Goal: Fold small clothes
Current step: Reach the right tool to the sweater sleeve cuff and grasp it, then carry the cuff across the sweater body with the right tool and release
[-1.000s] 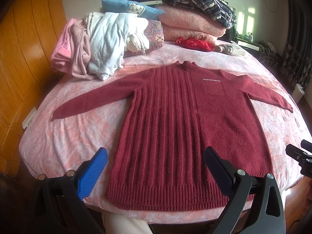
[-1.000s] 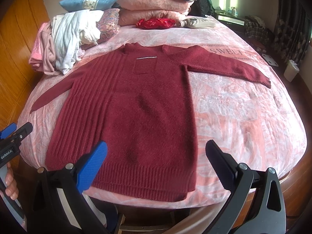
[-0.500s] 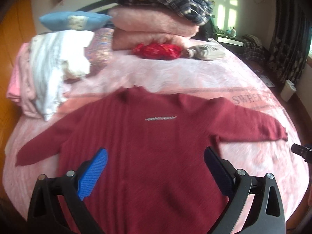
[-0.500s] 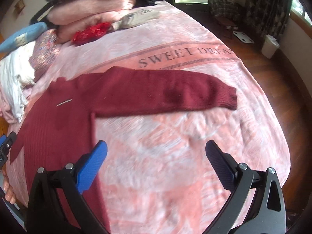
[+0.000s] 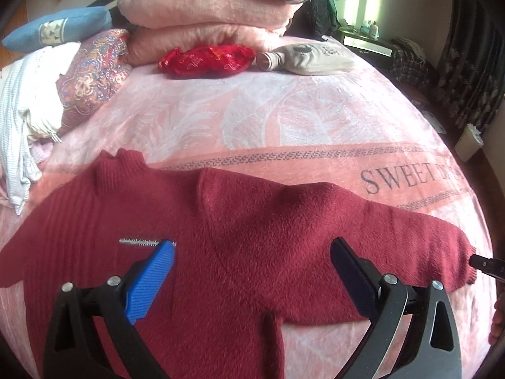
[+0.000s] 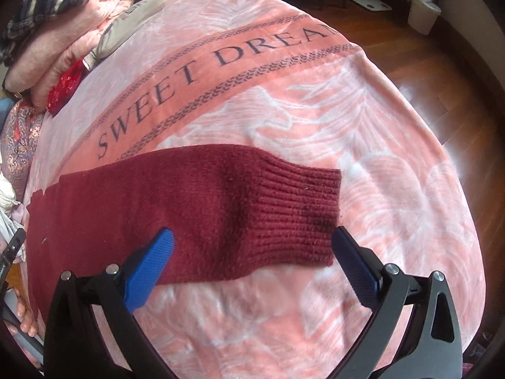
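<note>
Sweater, dark red knit, lies flat on pink blanket. Left claw hangs over its chest, jaws spread wide, gripping nothing. Blue left finger sits over the knit just below the small silver label; dark right finger sits over the underarm area where the sleeve meets the body. Collar lies ahead and to the left of this claw. Sleeve runs off to the claw's right, cuff near the frame edge, where a bit of the other tool shows.

Right claw also released, jaws wide, empty. Sleeve lies crosswise just ahead of it, between and beyond the fingertips. Ribbed cuff lies ahead of the dark right finger, its end just about level with that tip. Blue left finger overlaps the sleeve's near edge; touching or just above, cannot tell. Sleeve continues left past this claw toward the body. Printed "SWEET DREA…" band runs across the blanket beyond the sleeve.

Far ahead of the left claw: folded pink quilts, red bag, grey pouch, floral pillow, white clothes to the far left. Wood floor to the right of the right claw.
</note>
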Motion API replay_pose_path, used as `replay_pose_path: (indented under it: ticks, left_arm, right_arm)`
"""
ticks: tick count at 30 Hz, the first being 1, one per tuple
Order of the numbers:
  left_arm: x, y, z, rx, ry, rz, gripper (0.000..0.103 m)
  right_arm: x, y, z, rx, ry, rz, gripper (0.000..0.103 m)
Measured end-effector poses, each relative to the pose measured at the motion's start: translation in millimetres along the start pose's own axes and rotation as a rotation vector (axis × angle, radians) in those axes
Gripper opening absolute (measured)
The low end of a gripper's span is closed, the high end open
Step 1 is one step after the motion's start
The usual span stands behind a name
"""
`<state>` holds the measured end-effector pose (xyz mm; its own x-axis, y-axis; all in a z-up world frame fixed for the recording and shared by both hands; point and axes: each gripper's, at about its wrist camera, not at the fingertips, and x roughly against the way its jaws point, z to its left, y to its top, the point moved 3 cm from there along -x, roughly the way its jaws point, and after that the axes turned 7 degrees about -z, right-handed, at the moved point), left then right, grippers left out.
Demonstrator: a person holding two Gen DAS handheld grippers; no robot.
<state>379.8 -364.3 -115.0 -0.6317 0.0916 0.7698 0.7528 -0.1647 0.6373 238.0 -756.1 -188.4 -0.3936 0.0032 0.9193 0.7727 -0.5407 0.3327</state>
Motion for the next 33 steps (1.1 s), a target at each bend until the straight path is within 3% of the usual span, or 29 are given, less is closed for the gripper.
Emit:
replay_pose_path:
  ticks: [4,6,13,16,17,18,20,26,33]
  left_arm:
    - [-22,1,-1,-0.005,0.028,0.02,0.099]
    - [-30,1,-1,-0.004,0.028,0.034,0.099]
    - [-45,3,-11,-0.026,0.022,0.043,0.099]
    - [-47,3,-9,-0.019,0.018,0.046,0.099]
    - [-46,3,-6,-0.017,0.018,0.046,0.099]
    - [-46,3,-2,-0.018,0.023,0.044,0.099]
    - [-45,2,8,-0.02,0.033,0.042,0.099]
    - [-40,3,58,0.036,0.069,0.048,0.099]
    - [-29,6,97,0.054,0.097,0.044,0.099]
  right_arm:
    - [-18,8,-12,-0.013,-0.017,0.023,0.097]
    - [-26,10,-16,-0.024,-0.018,0.041,0.085]
    - [-30,13,-20,-0.013,-0.053,0.049,0.085]
    - [-25,12,-14,0.026,-0.083,0.026,0.07]
    - [-22,12,-12,0.032,-0.076,0.015,0.057]
    - [-17,13,-9,0.03,-0.029,0.009,0.032]
    - [-6,16,2,0.03,-0.002,-0.009,0.016]
    - [32,13,76,0.138,0.099,-0.102,0.015]
    - [30,-14,230,0.363,0.161,-0.107,0.015]
